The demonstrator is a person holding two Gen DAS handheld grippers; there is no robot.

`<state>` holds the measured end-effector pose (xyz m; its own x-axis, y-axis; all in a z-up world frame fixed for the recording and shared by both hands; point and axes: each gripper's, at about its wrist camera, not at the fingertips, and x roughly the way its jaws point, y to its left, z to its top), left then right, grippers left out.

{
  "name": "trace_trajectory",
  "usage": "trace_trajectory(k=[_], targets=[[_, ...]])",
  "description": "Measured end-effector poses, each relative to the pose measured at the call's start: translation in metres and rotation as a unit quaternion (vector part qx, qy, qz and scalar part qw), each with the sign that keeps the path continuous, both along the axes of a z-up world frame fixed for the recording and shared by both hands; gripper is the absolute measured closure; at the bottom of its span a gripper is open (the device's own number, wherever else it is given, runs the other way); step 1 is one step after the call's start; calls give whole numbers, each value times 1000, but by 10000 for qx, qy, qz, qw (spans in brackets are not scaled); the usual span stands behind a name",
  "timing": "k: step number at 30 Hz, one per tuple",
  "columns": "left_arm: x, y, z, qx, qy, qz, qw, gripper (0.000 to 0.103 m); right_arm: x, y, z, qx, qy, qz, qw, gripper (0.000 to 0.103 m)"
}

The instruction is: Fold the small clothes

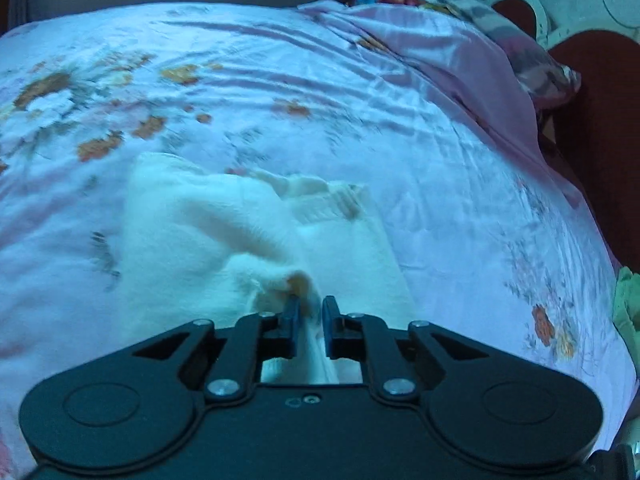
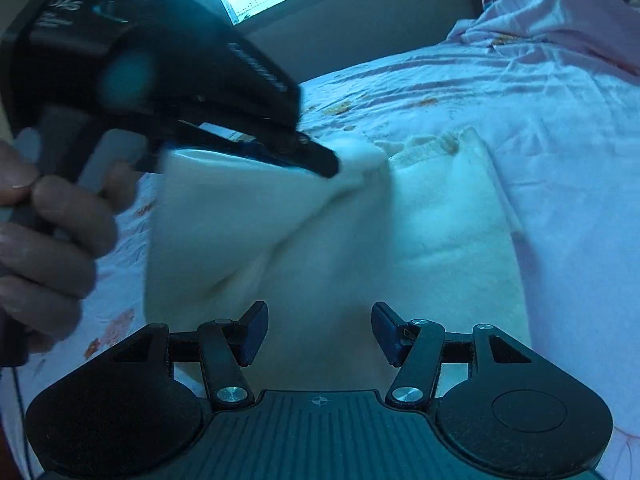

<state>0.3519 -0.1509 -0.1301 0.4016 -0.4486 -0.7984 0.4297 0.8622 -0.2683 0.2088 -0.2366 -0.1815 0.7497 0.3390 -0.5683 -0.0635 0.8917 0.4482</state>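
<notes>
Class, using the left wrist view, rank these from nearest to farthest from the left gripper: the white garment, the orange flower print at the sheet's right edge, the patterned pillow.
1. White garment: pinched in the left gripper, lifted off the floral sheet.
2. Orange flower print: lower right, near the sheet's edge.
3. Patterned pillow: far top right, at the bed's head.

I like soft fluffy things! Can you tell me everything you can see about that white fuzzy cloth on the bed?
The white fuzzy cloth looks soft and fleecy, with a frayed, slightly stained end farthest from the cameras. It lies on the pale floral bedsheet, its right part flat. Its left part is lifted into a peak, pinched by the shut left gripper, as if being folded over. The open right gripper hovers over its near end, not gripping it.
</notes>
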Motion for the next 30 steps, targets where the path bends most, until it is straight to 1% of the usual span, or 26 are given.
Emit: trace_trajectory(k=[2,4,5,6,7,9,10,12,13,15,17,19,20,22,23,24,26,28,30], targets=[[-3,-24,-18,101,391,-218,9989,100,-10,-14,-5,184,76,29,9998,45],[-8,-32,-23,194,503,-259,9982,99,-19,-26,-7,507,99,75,9986,45],[-11,-29,-18,135,440,-267,9986,97,-21,-29,-8,639,105,102,9979,45],[-15,-23,-9,67,322,-257,9991,89,-24,-32,-8,799,77,129,9967,45],[-19,-14,3,8,161,-236,9996,82,-27,-34,-8,928,51,136,9956,45],[-24,6,23,58,-200,-110,9997,80,-27,-37,-6,1111,47,105,9937,45],[-24,19,31,136,-321,13,9994,81,-25,-37,-6,1227,55,90,9924,45],[-19,43,37,280,-426,312,9982,81,-19,-36,-3,1478,57,41,9890,45],[-18,56,35,409,-477,479,9969,81,-14,-37,-3,1626,77,11,9867,45],[-13,83,27,626,-451,813,9937,81,-2,-37,-7,1875,255,-58,9819,45],[-11,105,12,753,-364,1088,9905,81,10,-37,-11,1900,447,-164,9806,45],[-13,117,-4,836,-242,1200,9890,81,22,-37,-13,1961,532,-251,9788,45],[-13,121,-12,845,-165,1219,9888,81,28,-38,-12,1912,520,-309,9797,45],[-18,124,-27,752,-1,1192,9900,81,42,-39,-8,1633,476,-432,9845,45],[-23,123,-35,702,88,1073,9917,81,50,-40,-8,1532,472,-454,9860,45],[-30,117,-41,790,75,924,9925,84,59,-41,-11,1525,487,-447,9861,45],[-42,106,-51,1097,-202,732,9911,84,80,-42,-15,1623,536,-386,9845,45],[-46,106,-55,1118,-302,703,9908,84,97,-43,-20,1729,597,-360,9825,45],[-45,110,-56,1034,-285,692,9918,84,109,-43,-25,1822,624,-347,9807,45]])
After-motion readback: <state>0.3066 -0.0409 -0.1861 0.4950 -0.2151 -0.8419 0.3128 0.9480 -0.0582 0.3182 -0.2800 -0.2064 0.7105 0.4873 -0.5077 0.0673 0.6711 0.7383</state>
